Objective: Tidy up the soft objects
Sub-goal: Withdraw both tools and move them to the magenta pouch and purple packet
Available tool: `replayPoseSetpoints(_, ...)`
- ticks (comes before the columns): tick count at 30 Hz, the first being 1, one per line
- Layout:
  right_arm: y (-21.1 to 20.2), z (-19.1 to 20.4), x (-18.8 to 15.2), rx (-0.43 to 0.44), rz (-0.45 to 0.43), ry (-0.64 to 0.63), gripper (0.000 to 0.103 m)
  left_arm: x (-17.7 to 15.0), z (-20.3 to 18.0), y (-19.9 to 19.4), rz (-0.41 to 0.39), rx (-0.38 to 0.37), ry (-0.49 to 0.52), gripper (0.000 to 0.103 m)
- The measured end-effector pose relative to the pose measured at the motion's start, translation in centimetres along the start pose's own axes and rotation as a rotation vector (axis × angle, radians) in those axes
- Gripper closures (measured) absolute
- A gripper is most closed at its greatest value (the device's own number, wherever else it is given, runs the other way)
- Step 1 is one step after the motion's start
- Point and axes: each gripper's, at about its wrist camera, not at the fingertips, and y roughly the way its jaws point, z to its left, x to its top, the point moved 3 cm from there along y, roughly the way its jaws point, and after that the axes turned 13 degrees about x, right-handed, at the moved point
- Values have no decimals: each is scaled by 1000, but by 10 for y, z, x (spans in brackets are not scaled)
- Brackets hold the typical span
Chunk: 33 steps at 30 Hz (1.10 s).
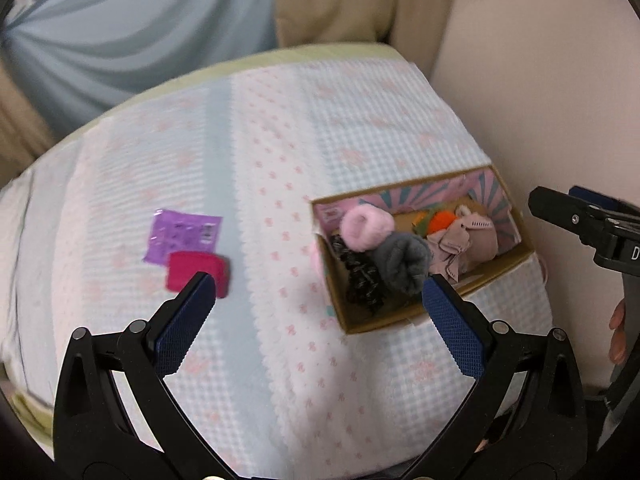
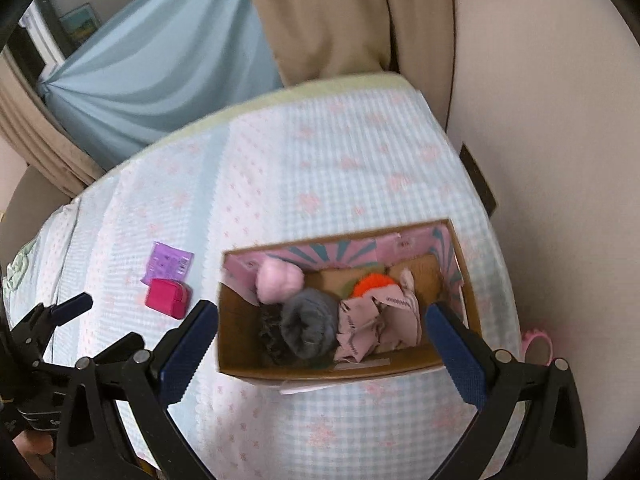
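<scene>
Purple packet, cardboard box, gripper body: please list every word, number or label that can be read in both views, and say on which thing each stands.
"D": one white letter on the right gripper's body, cut off at the frame edge.
Purple packet: dark print and a barcode-like patch, too blurred to read.
Pale label inside the cardboard box: marks too small to read.
Beige cloth in the box: rows of small print, unreadable.
Pink pouch: no text visible.

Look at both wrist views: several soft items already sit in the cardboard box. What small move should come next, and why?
Probably the left gripper, open and empty, should ease down toward the red pouch. It lies on the bedspread outside the cardboard box, overlapping the purple packet, just by the gripper's left finger. The right gripper hangs open over the box.
</scene>
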Motion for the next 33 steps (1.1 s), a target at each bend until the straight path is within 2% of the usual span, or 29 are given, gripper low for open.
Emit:
replayPoseSetpoints(4,-28,29,2,-9,-63,-33,0,-7,32,-36,-35,24,-79,0)
replayPoseSetpoints(8,-55,60,5,-49,-121,-85,0,-13,66,-74,-94,79,-149,0)
replayPoseSetpoints(15,-64,107,15,-19,-136,-162,0,-22,119,-98,-118,132,-241,0)
replayPoseSetpoints(20,-53,144,30,15,-136,-229,0,-26,156,-91,-79,143,-317,0)
replayPoseSetpoints(25,-23,173,51,59,-105,-283,0,-30,190,-68,-14,130,-425,1)
replayPoseSetpoints(33,73,203,85,137,50,-440,0,-46,224,10,146,106,-665,1)
